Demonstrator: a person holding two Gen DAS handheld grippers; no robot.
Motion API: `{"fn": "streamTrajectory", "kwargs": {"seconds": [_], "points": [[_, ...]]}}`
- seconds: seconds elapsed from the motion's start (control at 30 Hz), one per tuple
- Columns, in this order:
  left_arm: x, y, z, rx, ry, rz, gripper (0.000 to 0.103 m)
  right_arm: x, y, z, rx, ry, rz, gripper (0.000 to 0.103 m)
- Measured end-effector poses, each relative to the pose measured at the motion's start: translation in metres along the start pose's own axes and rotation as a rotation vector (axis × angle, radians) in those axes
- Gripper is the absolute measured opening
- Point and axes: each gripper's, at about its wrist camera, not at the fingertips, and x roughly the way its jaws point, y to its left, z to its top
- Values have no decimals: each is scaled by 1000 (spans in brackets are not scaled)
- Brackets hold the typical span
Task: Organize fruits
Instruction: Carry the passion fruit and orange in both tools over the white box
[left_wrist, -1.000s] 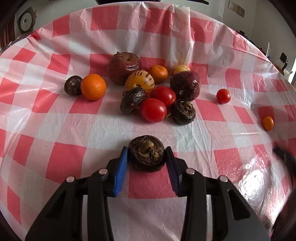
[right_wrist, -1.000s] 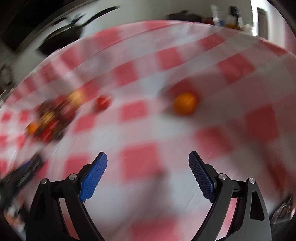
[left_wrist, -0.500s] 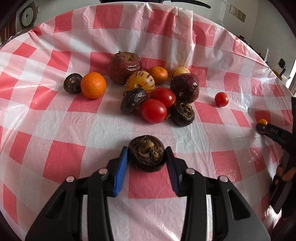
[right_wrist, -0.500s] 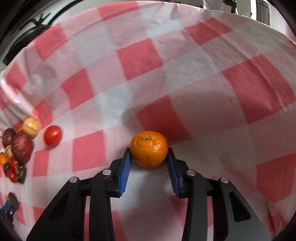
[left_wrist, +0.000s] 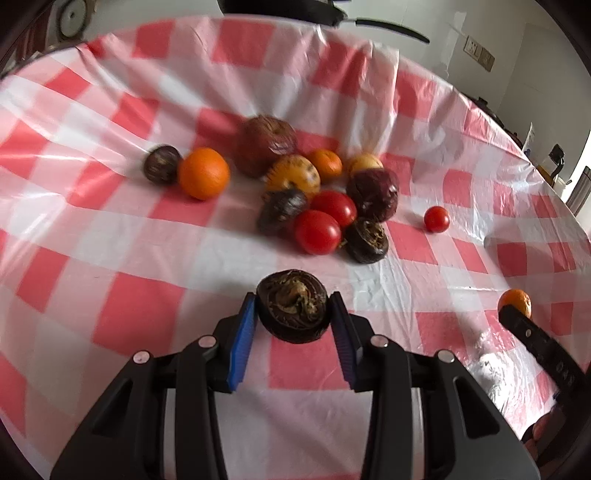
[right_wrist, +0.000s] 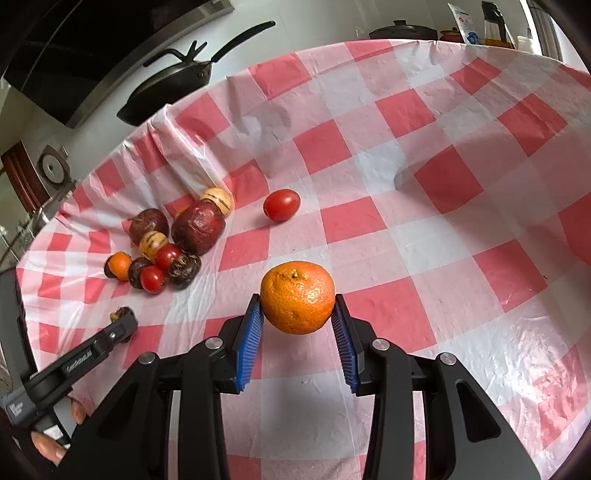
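The left gripper (left_wrist: 293, 325) was clamped on a dark wrinkled fruit (left_wrist: 293, 305), apparently lifted above the checked tablecloth (left_wrist: 129, 314). The right gripper (right_wrist: 297, 326) was closed on a mandarin (right_wrist: 297, 296). A fruit cluster (left_wrist: 317, 199) lay ahead; a black pan (right_wrist: 166, 92) was seen beyond the table.

Small white letters are printed on the side of the left gripper (right_wrist: 122, 325), but they are too blurry to be read.

fruit pile (left_wrist: 317, 199) on tablecloth (left_wrist: 110, 236), pan (right_wrist: 170, 88) behind
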Motion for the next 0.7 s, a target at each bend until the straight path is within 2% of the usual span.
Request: {"fn": "streamTrajectory", "kwargs": {"seconds": [0.1,0.2,0.3,0.43,0.7], "points": [[-20,7,-10,-13,-43,25,40,-2,-13,1,46,1,18,38],[-46,20,-25,-52,-79,40,40,-7,-9,-2,36,6,37,38],[-77,32,-43,-92,-131,57,40,-18,7,-16,16,27,89,38],[-124,48,-73,-135,-207,80,40,-43,32,-39,-65,1,139,38],[-167,73,-119,-141,-179,102,40,-68,46,-78,-98,28,167,38]]}}
